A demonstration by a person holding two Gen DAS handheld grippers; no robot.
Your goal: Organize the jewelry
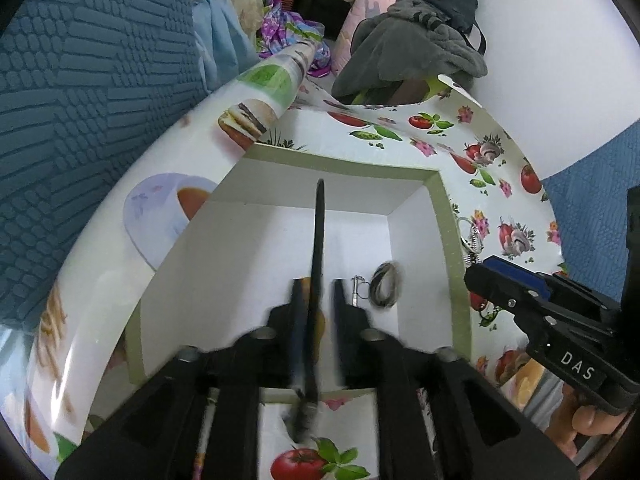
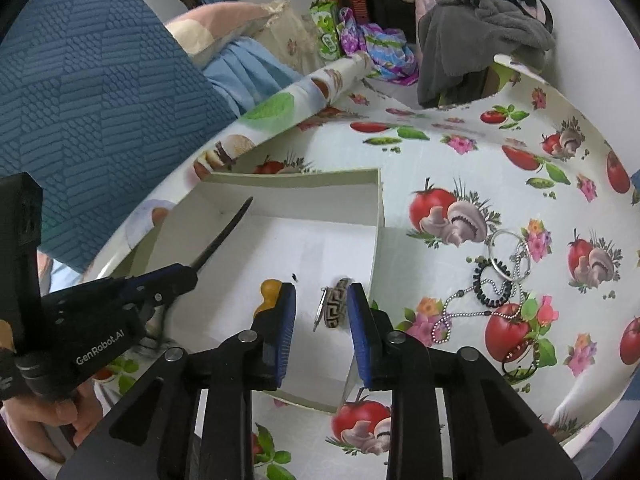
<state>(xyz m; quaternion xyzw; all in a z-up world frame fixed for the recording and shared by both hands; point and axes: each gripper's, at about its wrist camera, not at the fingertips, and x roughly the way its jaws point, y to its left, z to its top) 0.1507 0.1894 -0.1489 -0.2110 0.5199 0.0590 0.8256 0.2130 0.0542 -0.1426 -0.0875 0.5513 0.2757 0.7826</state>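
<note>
Writing: "GenRobot.AI" on the left gripper, "DAS" on the right gripper.
Left claw: jaws apart, a long black stick standing loose between them, over the box.
Right claw: jaws parted, empty, above a patterned bangle lying in the box.
Jewelry: chains and rings right of the box.
Surface: tomato-and-mushroom tablecloth.
Room: clothes piled far, blue textured cushion left.

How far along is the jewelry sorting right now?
Done: a patterned ring and a small pin lie in the white box. In hand: the left tongs have a black stick between their jaws. Left: chains and rings on the tablecloth.
</note>
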